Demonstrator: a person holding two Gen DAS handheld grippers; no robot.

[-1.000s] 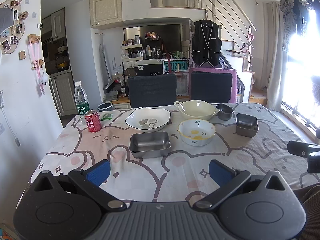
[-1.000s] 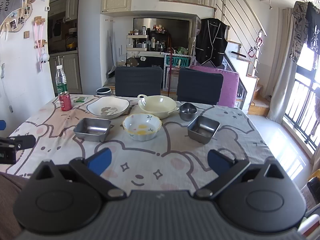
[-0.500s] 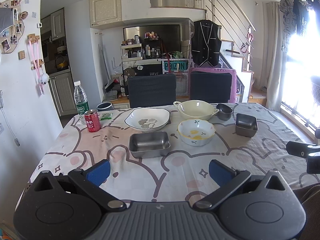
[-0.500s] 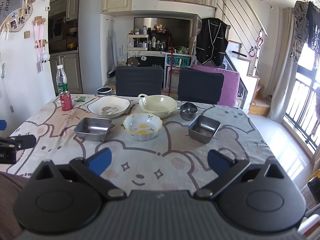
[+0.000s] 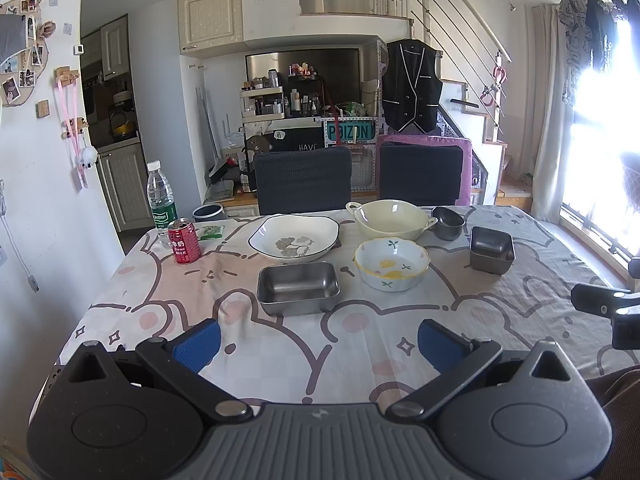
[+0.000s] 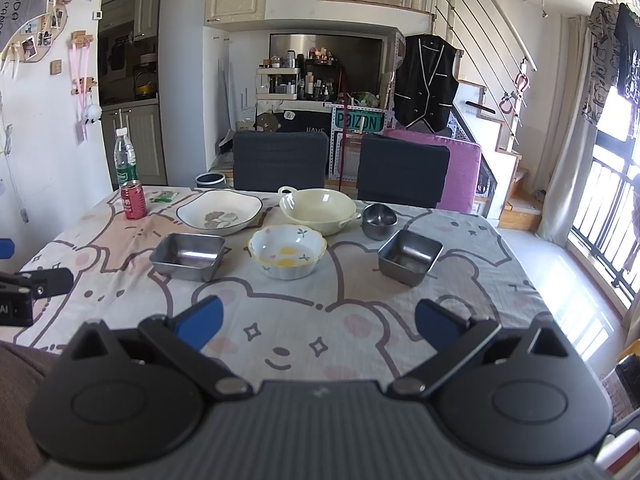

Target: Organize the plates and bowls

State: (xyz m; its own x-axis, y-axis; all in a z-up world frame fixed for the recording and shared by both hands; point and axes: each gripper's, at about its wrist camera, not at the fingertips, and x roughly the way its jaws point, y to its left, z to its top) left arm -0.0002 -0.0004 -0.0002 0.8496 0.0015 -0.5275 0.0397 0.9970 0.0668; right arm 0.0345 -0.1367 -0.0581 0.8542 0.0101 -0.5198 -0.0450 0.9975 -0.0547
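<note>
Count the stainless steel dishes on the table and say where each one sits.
3. A rectangular steel tray sits front left, a square steel container sits at the right, and a small round steel bowl sits behind it, beside the cream bowl. None appear hidden.

Two dark chairs (image 5: 303, 179) stand behind the worktop (image 5: 400, 336) with its bear-print cloth. Beyond them a cluttered shelf (image 5: 262, 100); right of it a staircase (image 5: 476, 92), then a sunlit window (image 5: 600, 152). White wall (image 5: 40, 200) on the left.
</note>
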